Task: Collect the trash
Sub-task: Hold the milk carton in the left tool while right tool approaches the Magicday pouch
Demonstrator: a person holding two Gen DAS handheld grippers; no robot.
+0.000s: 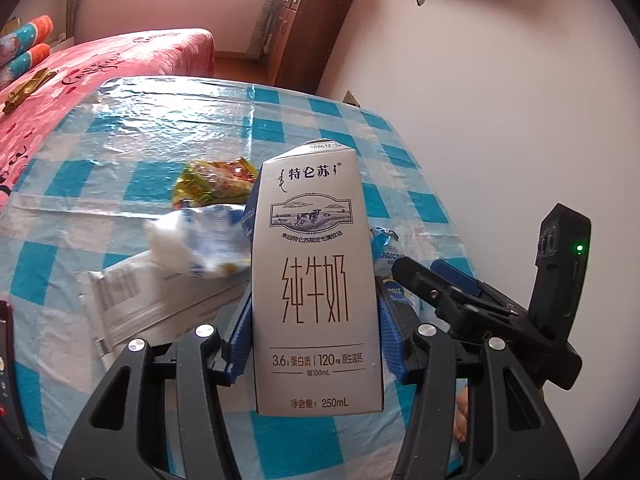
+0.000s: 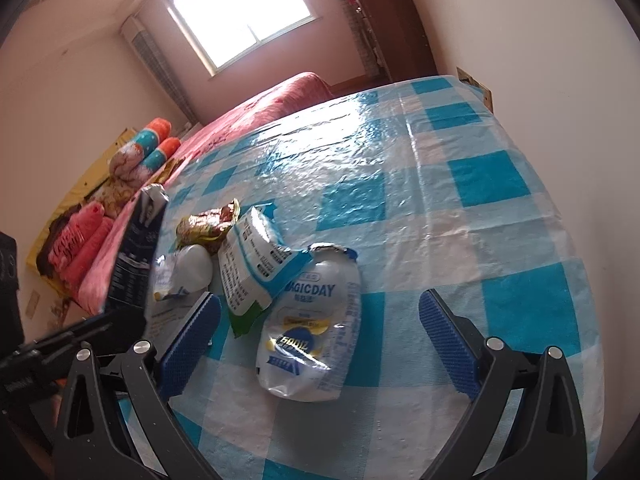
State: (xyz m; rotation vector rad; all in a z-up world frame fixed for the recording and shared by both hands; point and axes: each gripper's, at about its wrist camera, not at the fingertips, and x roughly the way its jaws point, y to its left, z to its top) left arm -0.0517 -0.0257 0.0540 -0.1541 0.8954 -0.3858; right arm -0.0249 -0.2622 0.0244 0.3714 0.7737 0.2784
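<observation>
I've got the left claw [image 1: 316, 344] clenched on the 250mL milk carton [image 1: 316, 280], upright btwn the pads, lifted off the desk [image 1: 120, 152] prob. for binning. Right claw [image 2: 320, 344] is released, jaws wide, angled down w/ the crumpled Magic Day pouch [image 2: 308, 328] lying btwn its fingers; other wrappers just beyond.

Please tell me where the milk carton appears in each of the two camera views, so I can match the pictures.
Left wrist view: the milk carton stands upright at centre, clamped between the left gripper's blue jaws.
Right wrist view: the milk carton is at the left edge, its dark side showing.
Shared landmark: the yellow crumpled wrapper on the table.
</observation>
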